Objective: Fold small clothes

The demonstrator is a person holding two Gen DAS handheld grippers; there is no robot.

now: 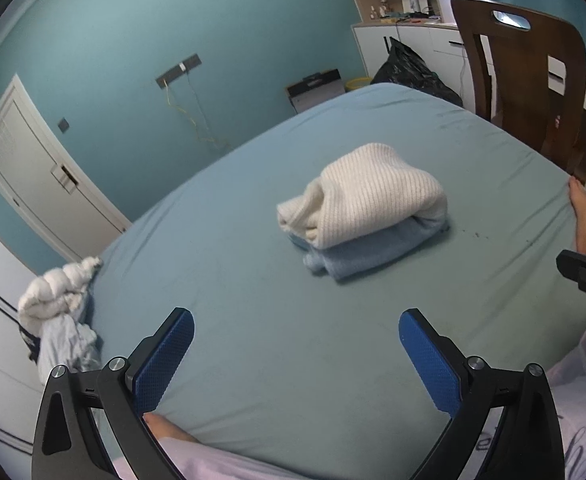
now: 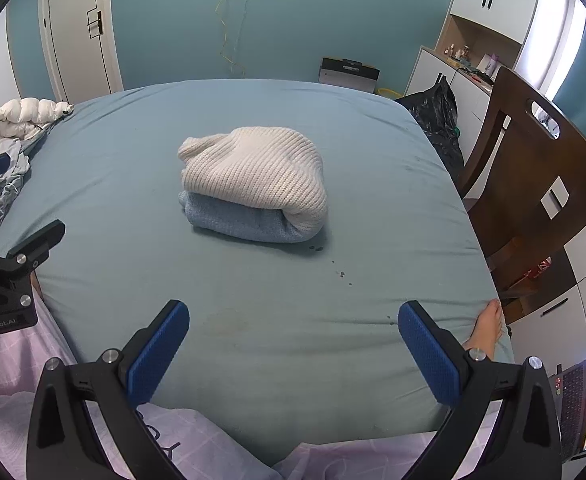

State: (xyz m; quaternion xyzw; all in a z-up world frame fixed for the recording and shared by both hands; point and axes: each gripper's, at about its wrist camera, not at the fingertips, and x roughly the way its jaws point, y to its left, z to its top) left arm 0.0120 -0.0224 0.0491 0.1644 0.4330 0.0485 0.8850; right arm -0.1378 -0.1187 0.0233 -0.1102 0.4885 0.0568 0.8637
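A folded cream knit sweater (image 1: pixel 367 192) lies on top of a folded light blue knit garment (image 1: pixel 367 252) in the middle of the bed; both show in the right wrist view too, the sweater (image 2: pixel 257 172) over the blue one (image 2: pixel 237 220). My left gripper (image 1: pixel 296 356) is open and empty, above the bed's near part, well short of the stack. My right gripper (image 2: pixel 293 350) is open and empty, also short of the stack. Each gripper's body shows at the edge of the other's view.
The bed has a blue-green sheet (image 2: pixel 333 300). A heap of white and grey clothes (image 2: pixel 9 136) lies at its far left corner. A brown wooden chair (image 2: pixel 533 184) stands at the right side, a black bag (image 2: pixel 437 116) behind it. The person's feet (image 2: pixel 487 328) rest at the bed's edge.
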